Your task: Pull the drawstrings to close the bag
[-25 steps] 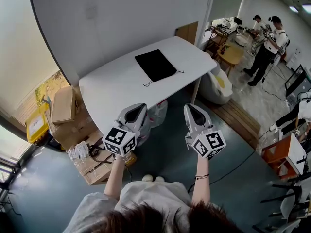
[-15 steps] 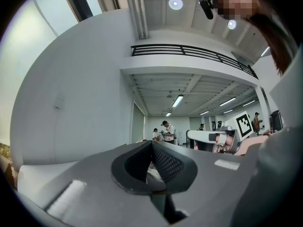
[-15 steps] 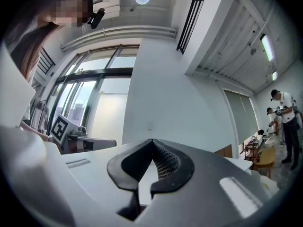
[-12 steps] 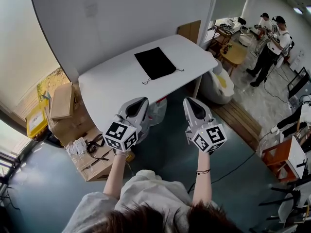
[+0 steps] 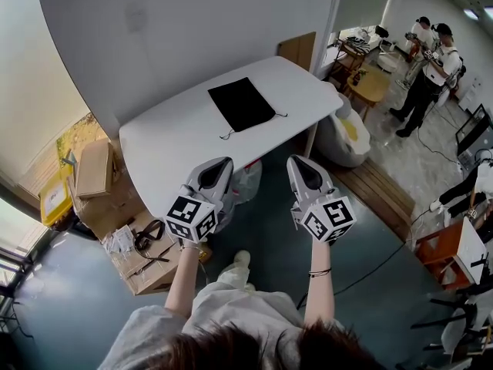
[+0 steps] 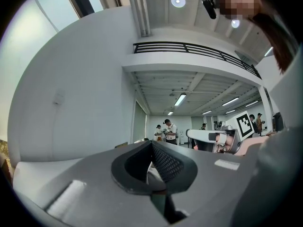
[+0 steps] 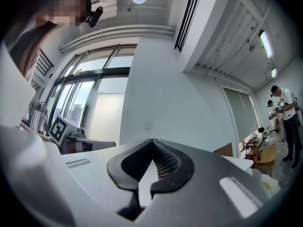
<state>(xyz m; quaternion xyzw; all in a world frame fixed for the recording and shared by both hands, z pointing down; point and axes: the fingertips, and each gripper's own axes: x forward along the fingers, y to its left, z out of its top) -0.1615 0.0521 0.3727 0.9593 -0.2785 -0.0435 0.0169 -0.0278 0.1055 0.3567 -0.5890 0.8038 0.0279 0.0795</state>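
Note:
A flat black drawstring bag (image 5: 241, 103) lies on the white table (image 5: 177, 141), its thin cords trailing off the near corners. Both grippers hang in the air in front of the table's near edge, well short of the bag. My left gripper (image 5: 219, 163) is shut and holds nothing; in the left gripper view its jaws (image 6: 152, 148) meet with only the room behind them. My right gripper (image 5: 296, 160) is shut as well, and its own view shows the jaws (image 7: 151, 145) together and empty. Neither gripper view shows the bag.
Cardboard boxes (image 5: 96, 168) and clutter sit on the floor left of the table. A white bin (image 5: 344, 137) stands at the table's right end. Two people (image 5: 427, 68) stand by a small wooden table (image 5: 368, 85) at the far right. A plastic bag (image 5: 245, 182) hangs under the table.
The view has shifted slightly, and the person's foot now shows stepping forward below the grippers. Both grippers stay shut and hold about the same place in front of the table.

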